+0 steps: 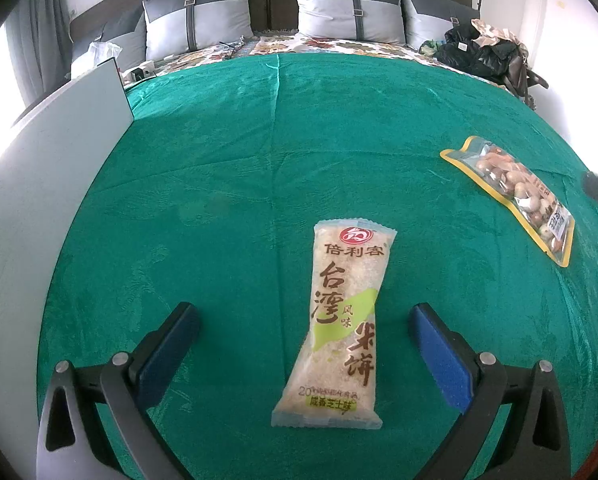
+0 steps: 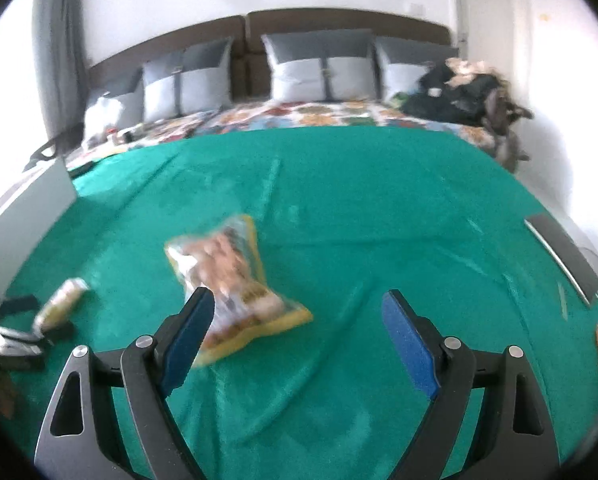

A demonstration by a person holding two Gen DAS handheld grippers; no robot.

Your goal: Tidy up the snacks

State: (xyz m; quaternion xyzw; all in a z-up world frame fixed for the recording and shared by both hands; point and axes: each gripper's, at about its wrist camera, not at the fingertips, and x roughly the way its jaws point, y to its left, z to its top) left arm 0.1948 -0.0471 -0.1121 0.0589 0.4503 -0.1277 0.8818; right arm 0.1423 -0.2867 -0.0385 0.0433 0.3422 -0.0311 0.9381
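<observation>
- Two snack packs lie flat on the green velvety blanket (image 1: pixel 227 152) that covers the near part of the bed, well apart from each other.
- The long pale rice-cracker packet with brown Chinese lettering (image 1: pixel 341 320) lies lengthwise between the blue-padded fingers of the left gripper (image 1: pixel 303 320), touching neither pad; the fingers are spread wide and grasp nothing.
- The clear yellow-edged bag of peanuts (image 1: pixel 515 194) lies to the far right in the left wrist view, angled across the blanket.
- In the right wrist view the same peanut bag (image 2: pixel 235 288) is blurred and lies left of centre, its near end hidden behind the left finger (image 2: pixel 187 336) of the right gripper (image 2: pixel 299 320).
- The right gripper's fingers are released and wide apart, with only blanket between them.
- The rice-cracker packet (image 2: pixel 61 300) appears small at the far left of the right wrist view, with the left gripper around it.
- A pale grey flat panel (image 1: pixel 55 168) stands along the left edge of the blanket.
- Grey cushions (image 1: pixel 351 8) lean on the brown headboard at the far end, and a dark heap of clothes (image 1: pixel 479 52) sits at the far right.
</observation>
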